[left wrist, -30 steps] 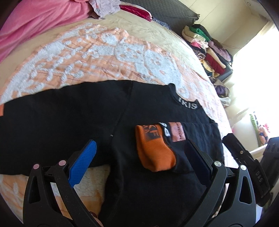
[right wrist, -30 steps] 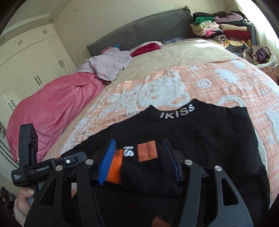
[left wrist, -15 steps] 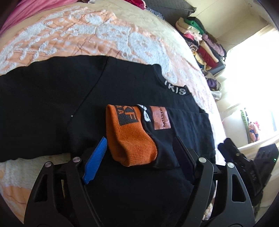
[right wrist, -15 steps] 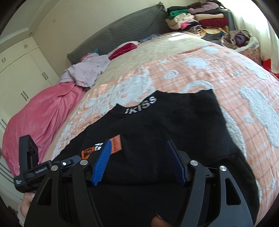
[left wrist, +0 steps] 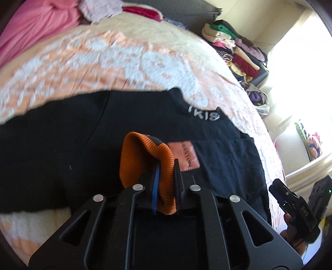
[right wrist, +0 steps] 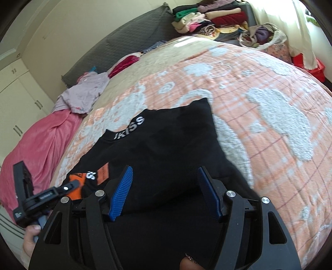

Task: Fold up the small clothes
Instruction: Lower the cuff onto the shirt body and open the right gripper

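Note:
A black top (right wrist: 176, 141) with white neck lettering lies flat on the orange-and-white bedspread (right wrist: 269, 116). Its sleeve is folded across the chest and ends in an orange ribbed cuff (left wrist: 141, 157). My left gripper (left wrist: 167, 164) is shut on that cuff, which bunches up between the pads. In the right wrist view the left gripper (right wrist: 68, 185) shows at the lower left with the orange cuff (right wrist: 75, 184) at its tip. My right gripper (right wrist: 164, 168) stands open over the top's right half, its blue pads (right wrist: 122, 191) apart above the black fabric. It also appears at the left wrist view's right edge as the right gripper (left wrist: 279, 192).
A pink blanket (right wrist: 37, 149) and a lilac garment (right wrist: 83, 97) lie at the bed's far left. Folded clothes (right wrist: 207, 18) are stacked beyond the grey headboard (right wrist: 124, 35). A basket of clothes (right wrist: 263, 35) stands at the right, white wardrobe doors (right wrist: 18, 103) at the left.
The left jaws closed from wide open onto the orange cuff, which now stands bunched up. The right gripper slid to the right, off the sleeve and over the top's body.

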Available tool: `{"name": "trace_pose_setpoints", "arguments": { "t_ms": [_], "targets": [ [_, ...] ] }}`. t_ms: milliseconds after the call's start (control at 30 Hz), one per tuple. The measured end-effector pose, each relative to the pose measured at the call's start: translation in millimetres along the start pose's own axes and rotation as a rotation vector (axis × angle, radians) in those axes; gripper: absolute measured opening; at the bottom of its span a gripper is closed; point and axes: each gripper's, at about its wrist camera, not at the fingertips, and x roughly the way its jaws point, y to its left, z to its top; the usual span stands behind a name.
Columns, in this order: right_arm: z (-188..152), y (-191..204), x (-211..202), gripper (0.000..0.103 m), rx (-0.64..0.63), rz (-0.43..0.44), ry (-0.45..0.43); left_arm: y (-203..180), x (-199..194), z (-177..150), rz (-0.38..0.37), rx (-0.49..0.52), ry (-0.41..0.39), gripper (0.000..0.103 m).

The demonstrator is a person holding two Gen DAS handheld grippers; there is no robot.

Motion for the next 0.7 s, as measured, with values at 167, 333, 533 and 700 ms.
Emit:
{"name": "trace_pose_setpoints", "arguments": {
  "t_ms": [167,333,533,700],
  "targets": [
    [3.8,-5.0,-2.8,0.064,0.002,-0.021,-0.015,-7.8,-17.0,2.7,0.066,0.083,-0.049,0.006],
    [3.2,0.2,3.1,0.064,-0.028,-0.053,-0.005,12.3,-12.6,-7.1,0.121,0.050,-0.006,0.010],
    [0.5,19.3,14.7,0.064,-0.119,-0.081,0.025,26.8,-35.0,-8.1,0.153,0.019,-0.052,0.018],
    [0.5,36.4,20.2,0.064,-0.194,-0.094,0.041,-5.8,-40.6,-5.0,0.119,0.118,-0.073,0.029]
  ]
}}
